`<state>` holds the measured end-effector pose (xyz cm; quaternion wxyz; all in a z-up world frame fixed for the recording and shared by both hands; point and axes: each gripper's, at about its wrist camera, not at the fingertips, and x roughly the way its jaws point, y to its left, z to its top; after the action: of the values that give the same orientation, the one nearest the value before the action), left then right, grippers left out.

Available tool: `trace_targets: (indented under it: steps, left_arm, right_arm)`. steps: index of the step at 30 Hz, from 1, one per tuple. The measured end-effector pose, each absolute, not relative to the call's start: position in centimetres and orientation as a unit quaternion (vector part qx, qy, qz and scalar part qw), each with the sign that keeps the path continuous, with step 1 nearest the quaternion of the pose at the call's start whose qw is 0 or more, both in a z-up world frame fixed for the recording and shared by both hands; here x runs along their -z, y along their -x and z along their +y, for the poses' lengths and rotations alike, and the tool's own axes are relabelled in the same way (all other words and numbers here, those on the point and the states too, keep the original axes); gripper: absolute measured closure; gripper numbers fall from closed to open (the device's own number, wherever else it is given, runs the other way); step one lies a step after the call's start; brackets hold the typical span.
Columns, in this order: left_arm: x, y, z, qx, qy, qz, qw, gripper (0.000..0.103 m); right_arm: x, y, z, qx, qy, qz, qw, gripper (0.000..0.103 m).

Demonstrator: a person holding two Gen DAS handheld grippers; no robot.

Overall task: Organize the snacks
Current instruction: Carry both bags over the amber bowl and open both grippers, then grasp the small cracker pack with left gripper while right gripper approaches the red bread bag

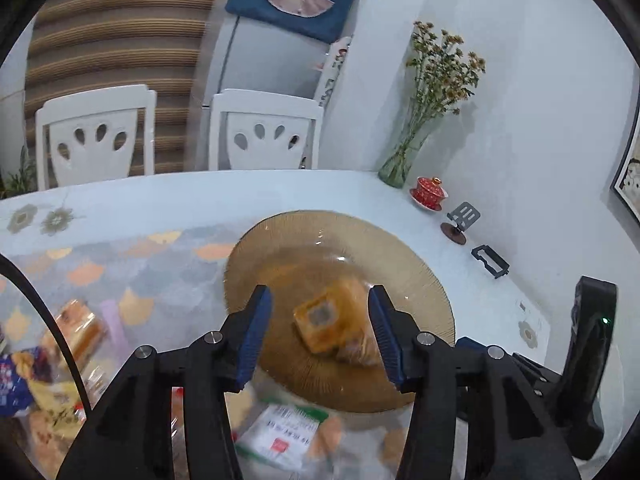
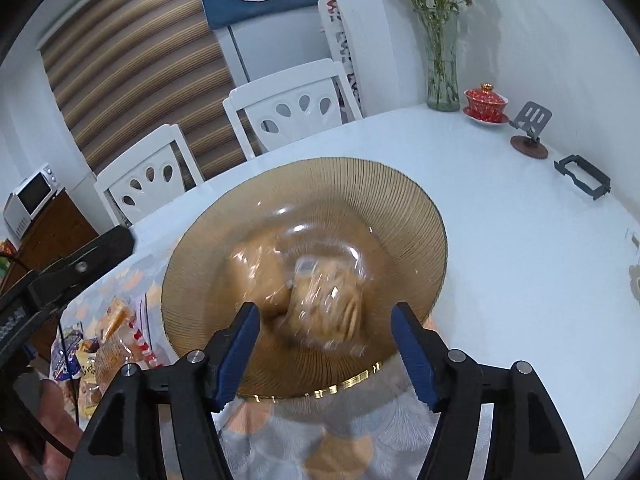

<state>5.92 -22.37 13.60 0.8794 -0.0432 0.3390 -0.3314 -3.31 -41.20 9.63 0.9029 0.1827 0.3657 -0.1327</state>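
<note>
Left gripper hangs with jaws wide, nothing between them; right gripper likewise gapes empty. Beyond both, at 12 o'clock, wrapped snacks lie in the amber plate. More packets sit at 9 o'clock.

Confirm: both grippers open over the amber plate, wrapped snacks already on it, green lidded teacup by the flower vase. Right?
One error: the lidded teacup is red with gold trim, not green, as the right wrist view shows. The rest holds: left gripper and right gripper are open over the amber plate, wrapped snacks on it, cup beside the flower vase.
</note>
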Motion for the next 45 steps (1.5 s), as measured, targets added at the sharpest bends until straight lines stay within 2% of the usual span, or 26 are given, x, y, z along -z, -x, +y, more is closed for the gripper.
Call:
trace_targets:
  steps: [6, 14, 27, 30, 32, 41, 45]
  left_arm:
    - [-14.2, -2.7, -17.3, 0.297, 0.039, 0.335, 0.893, 0.055]
    - [-13.9, 2.3, -6.5, 0.216, 0.061, 0.334, 0.915, 0.055]
    - [-2.7, 6.7, 9.0, -0.006, 0.138, 0.387, 0.912, 0.055]
    - [-0.9, 6.3, 10.5, -0.025, 0.156, 0.401, 0.902, 0.055]
    - [-0.8, 6.2, 10.8, -0.019, 0.167, 0.400, 0.901, 0.055]
    - [-0.7, 6.0, 10.0, -0.004, 0.148, 0.413, 0.899, 0.055]
    - [-0.9, 5.0, 10.4, 0.023, 0.172, 0.436, 0.883, 0.044]
  right_arm:
    - [-10.2, 4.9, -38.7, 0.094, -0.178, 0.369, 0.908, 0.037]
    - [-10.4, 6.1, -31.0, 0.002, -0.124, 0.379, 0.917, 0.037]
    - [-1.6, 5.9, -20.1, -0.156, -0.076, 0.396, 0.902, 0.037]
    - [-1.8, 5.5, -20.0, -0.154, -0.071, 0.393, 0.904, 0.036]
    - [-1.5, 5.3, -20.4, -0.157, -0.087, 0.396, 0.900, 0.026]
    - [-1.4, 5.0, -20.8, -0.138, -0.101, 0.409, 0.896, 0.026]
    - [-1.6, 5.5, -20.4, -0.174, -0.143, 0.439, 0.870, 0.026]
